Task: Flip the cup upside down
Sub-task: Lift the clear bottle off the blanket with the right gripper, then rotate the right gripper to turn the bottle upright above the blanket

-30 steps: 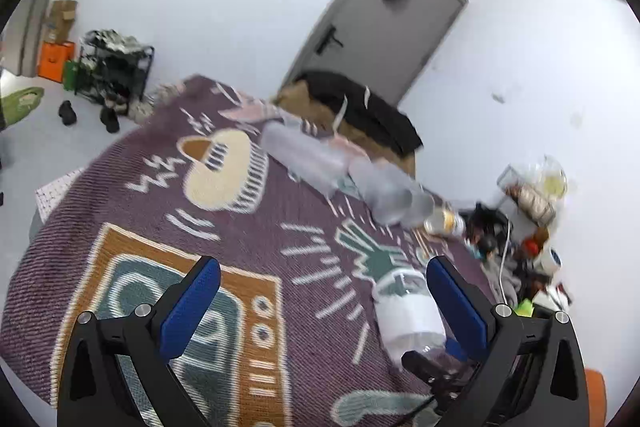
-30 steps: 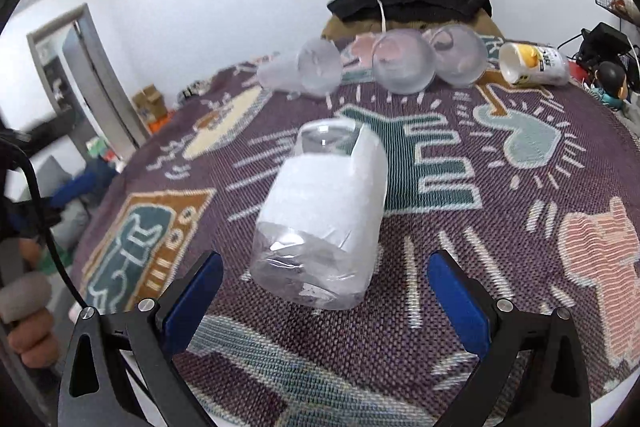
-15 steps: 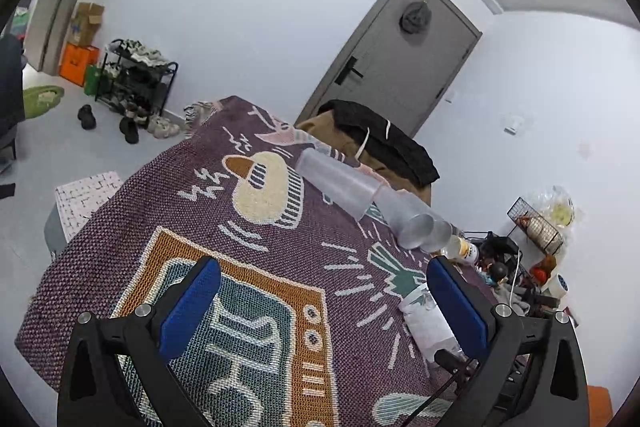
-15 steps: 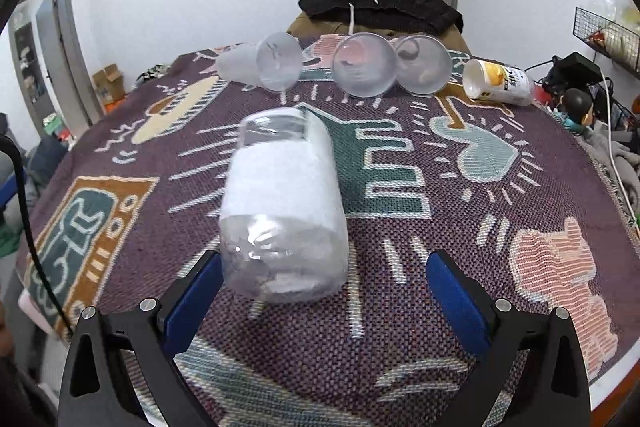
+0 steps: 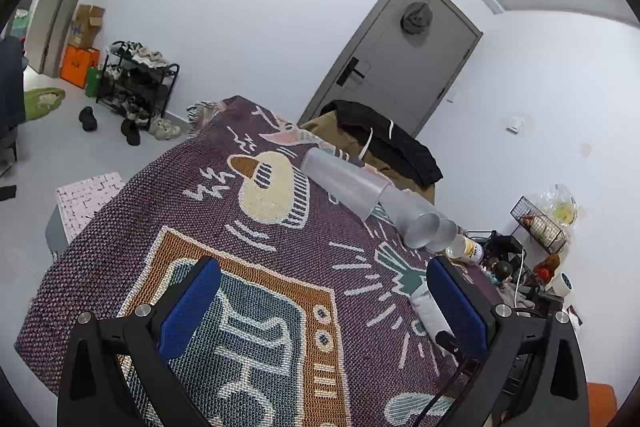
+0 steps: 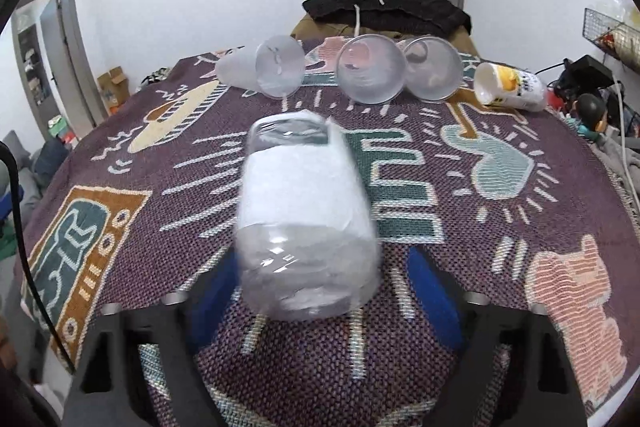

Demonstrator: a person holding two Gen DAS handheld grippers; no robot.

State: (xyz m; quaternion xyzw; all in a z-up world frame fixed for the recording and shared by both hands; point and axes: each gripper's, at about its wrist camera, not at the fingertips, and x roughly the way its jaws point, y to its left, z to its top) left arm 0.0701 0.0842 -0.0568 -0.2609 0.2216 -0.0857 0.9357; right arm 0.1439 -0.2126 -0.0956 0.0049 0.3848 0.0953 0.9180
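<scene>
A clear plastic cup with a white label [image 6: 306, 223] lies on its side on the patterned blanket [image 6: 500, 227], its base toward my right gripper [image 6: 320, 291]. The right gripper is open, its blue pads either side of the cup's base; the left pad is partly hidden behind the cup. A gap shows between the right pad and the cup. In the left wrist view the same cup [image 5: 426, 309] shows partly behind my left gripper's right finger. My left gripper [image 5: 324, 303] is open and empty, raised above the blanket [image 5: 280, 267].
Three frosted cups [image 6: 370, 69] lie on their sides in a row at the blanket's far end, with a white and yellow cup [image 6: 512, 87] to their right. A dark jacket [image 6: 384, 9] lies beyond. Clutter and cables [image 6: 600, 103] sit off the right edge.
My right gripper has moved forward to the labelled cup, and its pads have come closer together around the base. My left gripper has risen and pulled back from the table.
</scene>
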